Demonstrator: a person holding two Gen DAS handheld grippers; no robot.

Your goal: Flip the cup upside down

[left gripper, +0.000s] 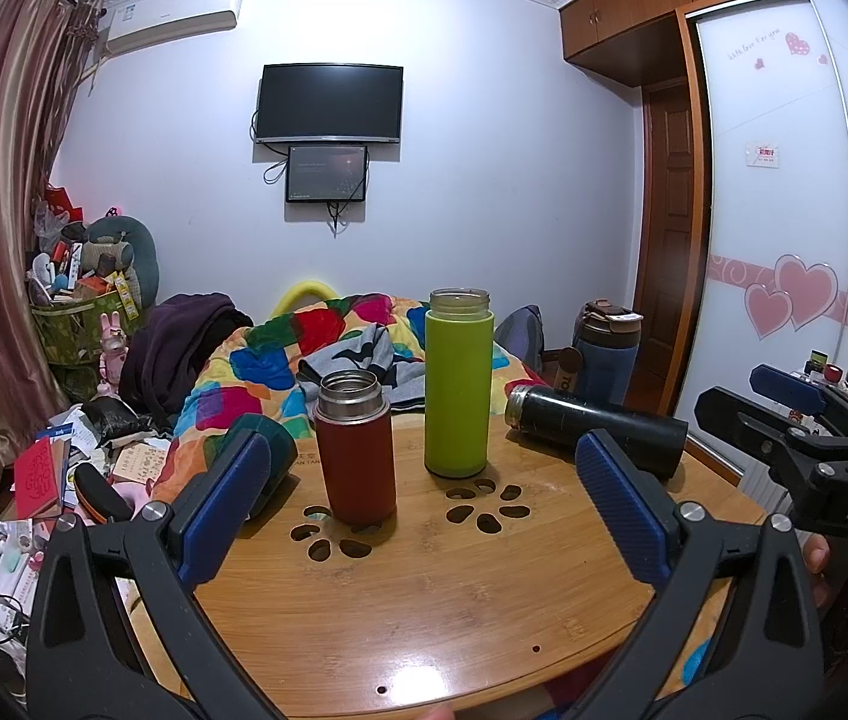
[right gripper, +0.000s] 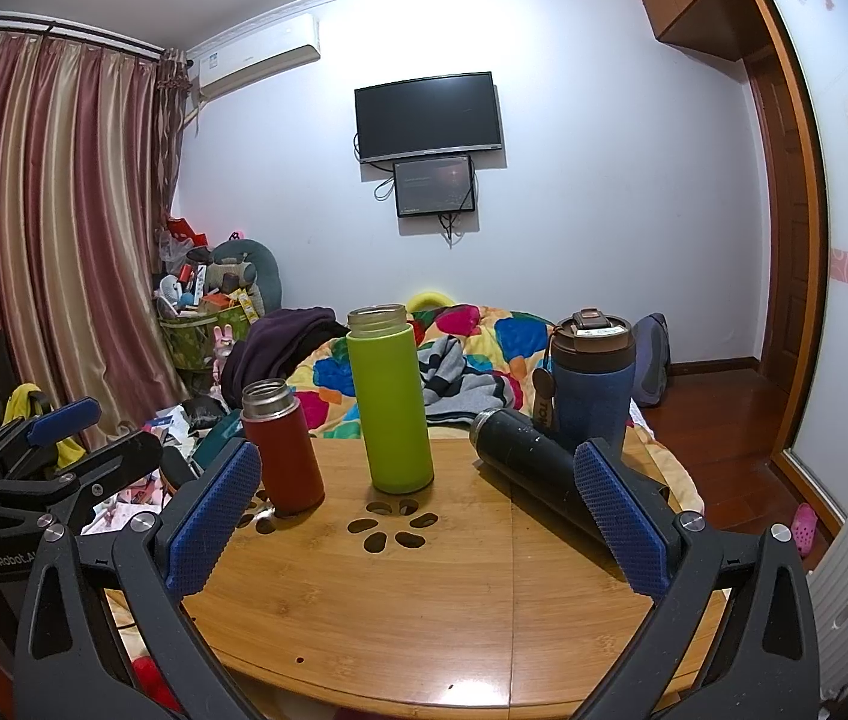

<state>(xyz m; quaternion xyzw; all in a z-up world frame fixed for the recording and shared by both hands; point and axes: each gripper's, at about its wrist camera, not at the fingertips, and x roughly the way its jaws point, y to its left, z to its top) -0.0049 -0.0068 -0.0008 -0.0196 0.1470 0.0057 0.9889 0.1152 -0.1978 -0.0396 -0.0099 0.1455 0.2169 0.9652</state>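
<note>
Round bamboo worktop (left gripper: 454,600) under both spread, empty tongs: left tongs (left gripper: 424,507), right tongs (right gripper: 417,519) marked "DAS". Ahead: green cup (left gripper: 458,387) upright; black cup (right gripper: 535,474) lying rightward; red cup (left gripper: 356,447) upright, leftward.

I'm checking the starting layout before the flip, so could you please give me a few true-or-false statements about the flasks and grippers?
1. The green flask stands upright with its mouth open. True.
2. The black flask stands upright. False: it lies on its side on the table.
3. The left gripper grips the red flask. False: its jaws are open and hold nothing.
4. The blue tumbler has a lid on. True.
5. The right gripper is open and empty. True.
</note>
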